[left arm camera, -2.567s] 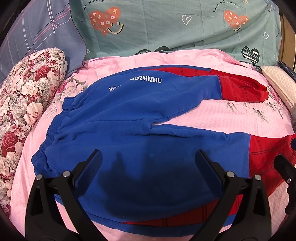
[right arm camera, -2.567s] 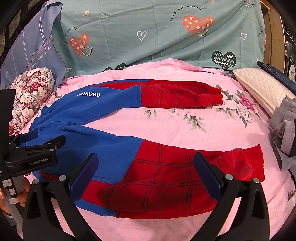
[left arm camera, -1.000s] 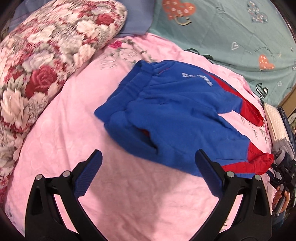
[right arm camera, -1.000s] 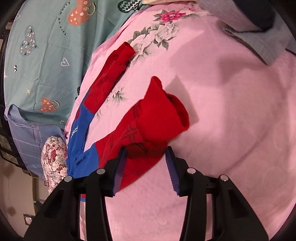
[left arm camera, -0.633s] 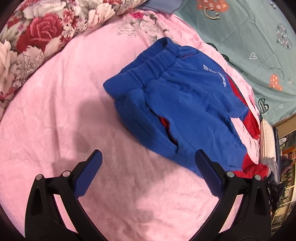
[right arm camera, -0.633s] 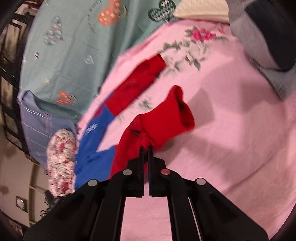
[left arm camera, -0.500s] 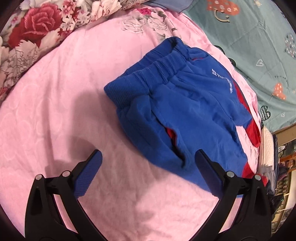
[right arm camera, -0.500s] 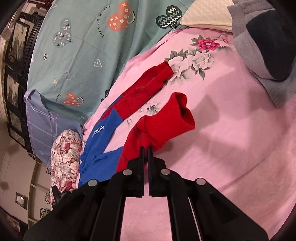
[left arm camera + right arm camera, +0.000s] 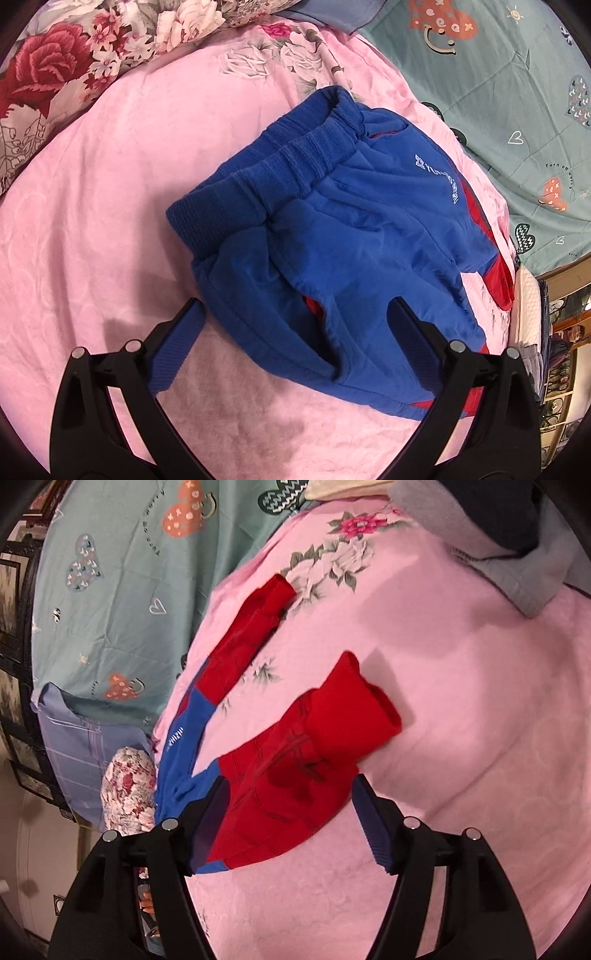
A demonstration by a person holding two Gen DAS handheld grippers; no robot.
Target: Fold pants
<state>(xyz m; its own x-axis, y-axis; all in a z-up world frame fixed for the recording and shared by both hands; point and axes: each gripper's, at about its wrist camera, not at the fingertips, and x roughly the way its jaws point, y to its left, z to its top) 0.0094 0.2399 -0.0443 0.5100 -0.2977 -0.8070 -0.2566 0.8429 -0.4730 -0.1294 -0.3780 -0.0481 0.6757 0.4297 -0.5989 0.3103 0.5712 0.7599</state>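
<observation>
Both tools wide, straddling near pant leg (image 9: 295, 775): left tool (image 9: 295, 332) at hip, right tool (image 9: 291, 797) at cuff, for lift-over.

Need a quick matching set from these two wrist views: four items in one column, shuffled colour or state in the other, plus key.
Items
1. waistband
2. near leg cuff
3. left gripper
4. bedspread

States
A. pink
B. red, lying ahead of the right gripper
C. blue, ribbed elastic
D. open, straddling the blue hip of the pants

Pairs: 1-C, 2-B, 3-D, 4-A
</observation>
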